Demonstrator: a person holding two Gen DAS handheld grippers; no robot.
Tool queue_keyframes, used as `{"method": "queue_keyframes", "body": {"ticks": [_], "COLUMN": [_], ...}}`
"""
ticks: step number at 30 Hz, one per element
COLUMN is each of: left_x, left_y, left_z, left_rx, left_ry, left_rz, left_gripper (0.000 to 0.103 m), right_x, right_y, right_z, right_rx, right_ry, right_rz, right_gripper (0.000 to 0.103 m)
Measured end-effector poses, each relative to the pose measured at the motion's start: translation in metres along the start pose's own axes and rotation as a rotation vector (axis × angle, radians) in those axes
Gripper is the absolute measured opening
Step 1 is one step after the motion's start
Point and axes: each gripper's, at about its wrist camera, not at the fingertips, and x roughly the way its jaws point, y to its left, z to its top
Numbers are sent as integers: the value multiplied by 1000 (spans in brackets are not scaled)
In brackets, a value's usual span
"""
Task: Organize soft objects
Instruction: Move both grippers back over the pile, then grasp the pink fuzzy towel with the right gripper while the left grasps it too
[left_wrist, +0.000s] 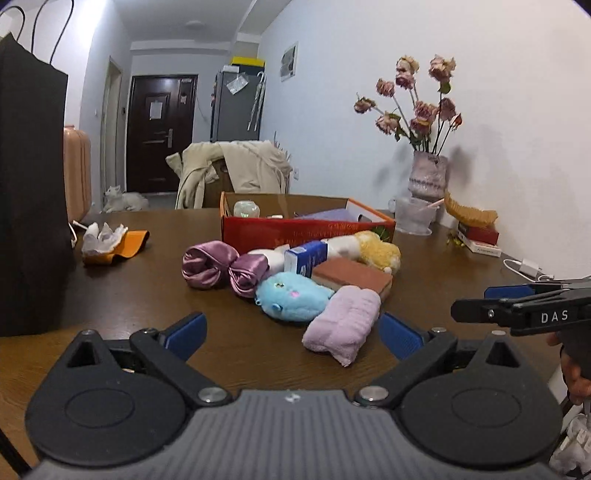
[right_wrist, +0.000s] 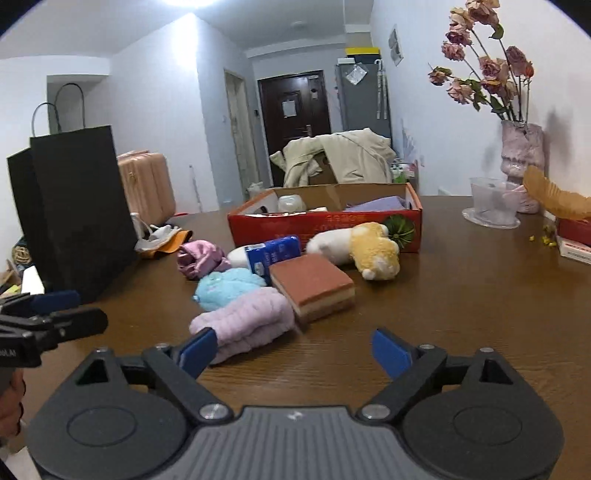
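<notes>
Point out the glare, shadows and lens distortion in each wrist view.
Left wrist view: ceiling glare washes out the top left above the black bag; the flowers cast soft grey shadows on the wall; dark corners and bowed walls show fisheye bending. Right wrist view: a blown-out ceiling light at top centre; the vase leans inward, and its shadow falls beside it.

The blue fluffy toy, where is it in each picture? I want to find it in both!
Left wrist view: the blue fluffy toy sits just below the middle, behind the folded pink towel.
Right wrist view: it lies left of the middle, again just behind the pink towel.
Shared landmark: the red cardboard box stands behind the pile in both.
</notes>
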Motion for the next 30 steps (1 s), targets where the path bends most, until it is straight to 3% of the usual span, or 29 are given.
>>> {"method": "queue_keyframes", "body": {"ticks": [2,4,7,13,15,18,20,22,25,30], "left_x": [12,26,54,101,109,107,100,97,103,124], "left_y": [-1,2,1,6,11,30,43,50,44,41], "left_z": [1,0,0,-4,-6,-5,-4,0,5,3], "left_rx": [-37,-69,-119,-203,-212,-235,-247,-274,-270,-286], "left_ry": [27,69,152,257,272,258,219,210,206,289], "left_rz": [-13,-50,-91,-151,-152,-116,-96,-159,-221,-215], "left_gripper": [96,74,54,29,29,29,29,35,53,53], "right_x": [2,13,41,106,122,110,91,74,71,94], "right_y": [2,5,11,19,20,19,18,17,8,-3], "right_z": [-2,1,11,29,28,19,14,12,12,8], "right_rx": [19,11,-23,-29,-14,0,52,90,149,240], "right_ry": [-7,-9,17,67,104,152,165,123,104,147], "right_rz": [-1,-6,-3,56,66,66,94,78,63,84], "right_gripper": [79,70,59,36,21,21,22,23,31,37]}}
